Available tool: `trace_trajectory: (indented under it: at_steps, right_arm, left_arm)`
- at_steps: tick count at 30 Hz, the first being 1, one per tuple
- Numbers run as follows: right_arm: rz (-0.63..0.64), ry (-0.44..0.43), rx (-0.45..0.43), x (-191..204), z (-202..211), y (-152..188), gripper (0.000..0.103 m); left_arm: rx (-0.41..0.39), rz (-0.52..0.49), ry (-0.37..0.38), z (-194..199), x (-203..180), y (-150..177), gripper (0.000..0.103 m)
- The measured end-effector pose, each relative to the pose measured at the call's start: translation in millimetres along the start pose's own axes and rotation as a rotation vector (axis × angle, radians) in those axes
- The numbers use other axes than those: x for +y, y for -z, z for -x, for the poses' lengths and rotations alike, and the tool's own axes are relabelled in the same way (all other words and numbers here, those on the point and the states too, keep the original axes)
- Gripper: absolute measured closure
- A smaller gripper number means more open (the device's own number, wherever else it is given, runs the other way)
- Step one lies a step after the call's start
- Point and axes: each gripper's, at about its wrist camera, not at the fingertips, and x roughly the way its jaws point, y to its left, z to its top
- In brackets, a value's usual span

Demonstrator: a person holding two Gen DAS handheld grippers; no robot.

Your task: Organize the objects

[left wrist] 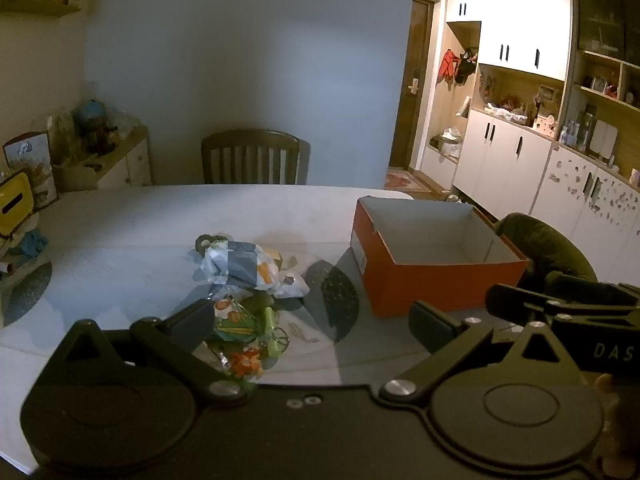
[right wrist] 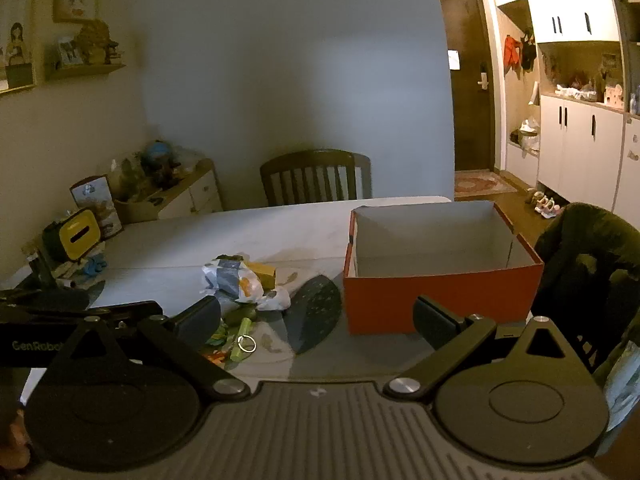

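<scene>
While both the left tongs (left wrist: 312, 322) and right tongs (right wrist: 318, 318) hover wide open and empty, the crinkly snack packets (left wrist: 240, 268) heaped on the desk (left wrist: 160, 216) beside the orange box (left wrist: 436, 276) look light, soft and slippery, best pinched at a gathered edge.

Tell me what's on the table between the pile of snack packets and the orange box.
A dark patterned placemat lies between the pile of snack packets and the orange box; nothing rests on it. The right wrist view shows it best.
</scene>
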Motion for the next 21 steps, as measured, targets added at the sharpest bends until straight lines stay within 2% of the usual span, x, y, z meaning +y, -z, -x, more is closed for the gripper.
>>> trace_trajectory:
  at_steps: [8,9,21]
  right_arm:
    - [0.004,0.006,-0.004,-1.8,-0.6,-2.1,0.000]
    - [0.005,0.008,-0.004,-2.2,-0.8,-2.3,0.000]
    - [0.012,0.032,-0.007,-4.3,-0.1,-3.4,0.000]
  left_arm:
    - [-0.001,-0.004,0.003,-0.2,-0.5,-2.2,0.000]
    - [0.002,-0.021,0.051,-0.2,-0.4,-2.3,0.000]
    - [-0.010,-0.039,0.069,1.9,-8.1,-3.7,0.000]
